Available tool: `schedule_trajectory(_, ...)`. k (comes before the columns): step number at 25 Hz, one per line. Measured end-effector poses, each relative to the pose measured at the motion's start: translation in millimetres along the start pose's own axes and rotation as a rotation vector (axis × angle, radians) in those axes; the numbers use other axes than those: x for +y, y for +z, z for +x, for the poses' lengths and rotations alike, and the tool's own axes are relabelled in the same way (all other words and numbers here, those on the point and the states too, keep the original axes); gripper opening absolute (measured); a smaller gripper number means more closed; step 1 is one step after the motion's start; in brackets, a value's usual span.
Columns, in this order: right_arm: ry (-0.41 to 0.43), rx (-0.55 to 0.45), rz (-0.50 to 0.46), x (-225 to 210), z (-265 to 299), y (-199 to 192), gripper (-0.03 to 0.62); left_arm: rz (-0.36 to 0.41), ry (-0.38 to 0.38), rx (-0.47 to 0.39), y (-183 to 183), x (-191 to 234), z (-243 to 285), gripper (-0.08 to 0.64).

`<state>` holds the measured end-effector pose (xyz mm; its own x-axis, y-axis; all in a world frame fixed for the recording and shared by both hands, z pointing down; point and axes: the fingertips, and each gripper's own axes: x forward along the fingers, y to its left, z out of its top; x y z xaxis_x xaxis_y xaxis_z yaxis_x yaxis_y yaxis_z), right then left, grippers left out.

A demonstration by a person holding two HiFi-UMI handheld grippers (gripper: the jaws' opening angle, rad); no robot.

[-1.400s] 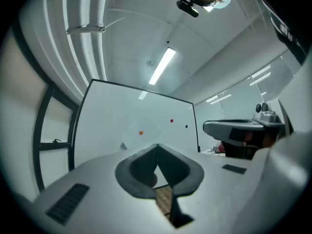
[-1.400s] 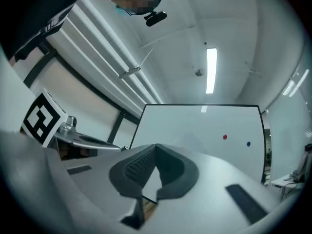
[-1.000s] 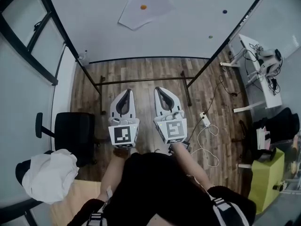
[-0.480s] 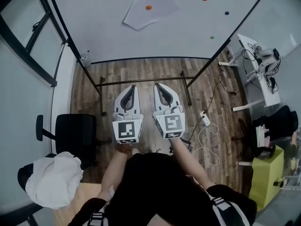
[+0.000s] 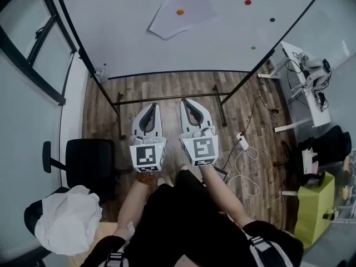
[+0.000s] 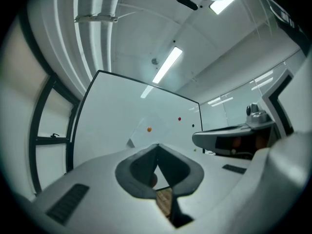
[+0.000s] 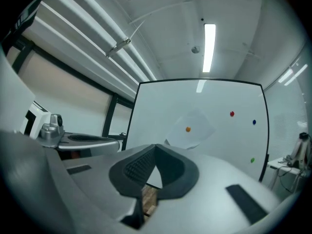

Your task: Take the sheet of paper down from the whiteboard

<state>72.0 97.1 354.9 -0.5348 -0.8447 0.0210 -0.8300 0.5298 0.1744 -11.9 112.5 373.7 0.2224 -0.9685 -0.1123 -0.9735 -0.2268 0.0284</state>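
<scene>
A white sheet of paper (image 5: 183,16) hangs tilted on the whiteboard (image 5: 139,43), pinned by an orange magnet (image 5: 180,11). The sheet (image 7: 191,129) also shows ahead in the right gripper view, and faintly as a sheet (image 6: 146,133) in the left gripper view. My left gripper (image 5: 149,113) and right gripper (image 5: 191,105) are held side by side over the wooden floor, well short of the board. Both point at the board, jaws shut with nothing between them.
Red (image 5: 248,2), blue (image 5: 272,20) and green (image 5: 253,47) magnets sit on the board's right part. The board's black stand legs (image 5: 167,98) cross the floor ahead. A black chair (image 5: 89,163) with white cloth (image 5: 67,218) stands left; cables (image 5: 245,160) and a desk (image 5: 306,77) lie right.
Both grippers have moved forward toward the whiteboard; the board and sheet sit slightly closer and lower in the head view. Jaws stayed shut.
</scene>
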Motion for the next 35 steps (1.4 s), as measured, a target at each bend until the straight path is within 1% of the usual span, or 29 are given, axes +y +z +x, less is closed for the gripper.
schedule_trajectory(4, 0.003, -0.003, 0.021, -19, 20, -7, 0.0, 0.013, -0.013, 0.005, -3, -8, 25, 0.011)
schedule_trajectory(9, 0.016, -0.016, 0.055, -56, 51, -20, -0.001, 0.038, -0.004, 0.027, -9, -13, 71, 0.011)
schedule_trajectory(13, 0.037, -0.04, 0.058, -86, 73, -24, 0.0, 0.054, 0.023, 0.045, -11, -13, 104, 0.011)
schedule_trajectory(18, 0.067, -0.053, 0.071, -116, 95, -30, 0.0, 0.07, 0.048, 0.059, -22, -16, 137, 0.011)
schedule_trajectory(23, 0.095, -0.06, 0.049, -132, 109, -34, 0.0, 0.066, 0.078, 0.073, -28, -19, 158, 0.011)
schedule_trajectory(27, 0.11, -0.061, 0.037, -137, 118, -34, 0.0, 0.046, 0.083, 0.049, -29, -17, 168, 0.011)
schedule_trajectory(30, 0.106, -0.061, 0.022, -143, 128, -32, 0.0, 0.033, 0.088, 0.04, -30, -9, 178, 0.011)
schedule_trajectory(35, 0.091, -0.047, -0.002, -144, 145, -33, 0.0, 0.02, 0.073, 0.034, -35, 6, 192, 0.011)
